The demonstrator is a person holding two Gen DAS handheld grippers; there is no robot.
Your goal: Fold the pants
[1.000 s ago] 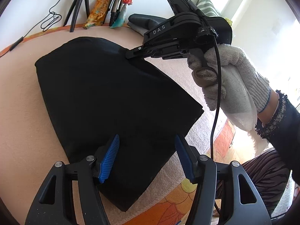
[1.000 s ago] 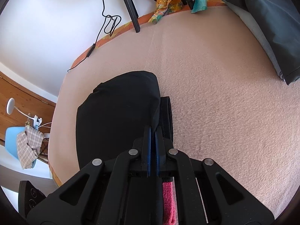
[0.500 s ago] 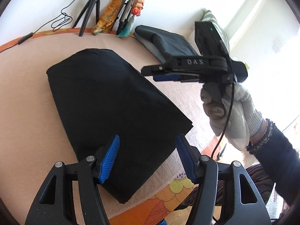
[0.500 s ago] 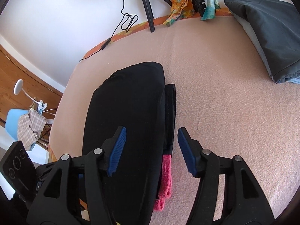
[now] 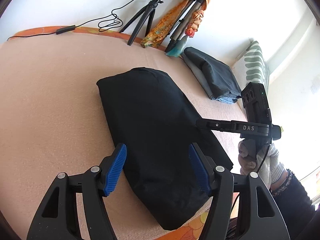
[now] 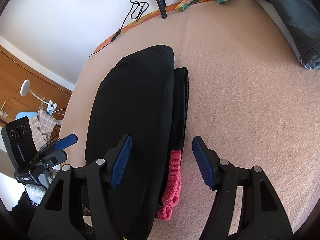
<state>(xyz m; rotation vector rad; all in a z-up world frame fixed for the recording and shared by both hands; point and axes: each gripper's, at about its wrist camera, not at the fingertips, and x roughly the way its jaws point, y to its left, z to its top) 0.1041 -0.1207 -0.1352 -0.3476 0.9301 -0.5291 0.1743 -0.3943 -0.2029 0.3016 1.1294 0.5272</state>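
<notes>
Pants [image 5: 156, 132] lie folded into a compact black bundle on the pink bed [image 5: 50, 92], near its front edge, with a narrow black strip and a pink band [image 6: 173, 178] showing from under the right-hand side. The fold looks finished or very nearly so; judged from how the layers sit, only that protruding side might want tidying.

Your left claw [image 5: 158, 168] hovers above the near end of the bundle with both blue pads spread and nothing between them touching: released. Your right claw [image 6: 162, 160] is also released, and its jaws have just been opening; the pants' edge and the pink band lie beneath the gap, but the pads press on nothing. Your right hand [image 5: 258, 160], in a white knit glove, holds its tool level beside the bundle's right edge.

Both tools point steeply down at the cloth, which suits either a final press or a withdrawal; which is intended cannot be told.

A second stack of folded grey clothes [image 5: 216, 76] sits well apart by the striped pillow [image 5: 252, 66], likely where finished items go. A tripod [image 5: 144, 18] stands at the far edge.
</notes>
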